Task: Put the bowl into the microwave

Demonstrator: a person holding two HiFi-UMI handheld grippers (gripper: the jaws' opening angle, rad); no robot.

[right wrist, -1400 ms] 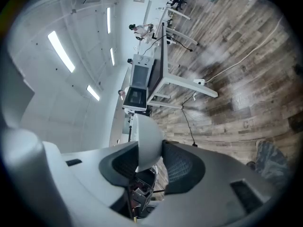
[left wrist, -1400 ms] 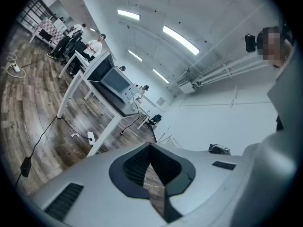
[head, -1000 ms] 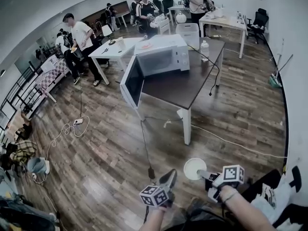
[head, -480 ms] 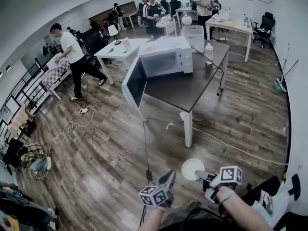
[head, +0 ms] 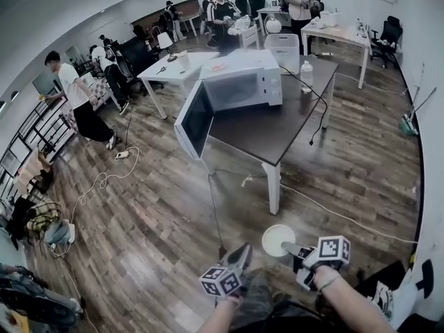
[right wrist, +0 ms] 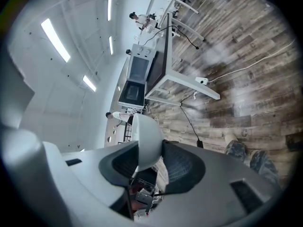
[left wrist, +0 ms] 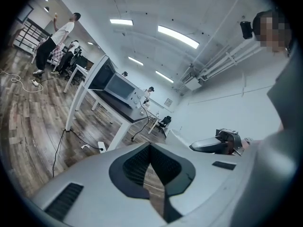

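Currently, bowl point(head: 278, 241) clamped in right hand-held gripper point(head: 292, 249) (microwave point(head: 239, 89) open)

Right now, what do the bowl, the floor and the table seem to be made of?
Bowl: plain white, smooth, thin rim; plastic or ceramic, cannot tell. Floor: wood-look planks with grain and sheen; wood or laminate. Table: dark matte top, probably laminate; white legs, likely metal.

A dark wood-plank floor point(head: 139, 227) fills the middle and bottom of the head view. At top centre stands a dark rectangular table with white legs point(head: 277, 127). A white rectangular table point(head: 173, 71) is to its upper left and a black office chair point(head: 392, 30) at upper right. A plain white wall point(head: 430, 82) runs down the right edge. Long white ceiling light strips point(left wrist: 177, 36) glow overhead.
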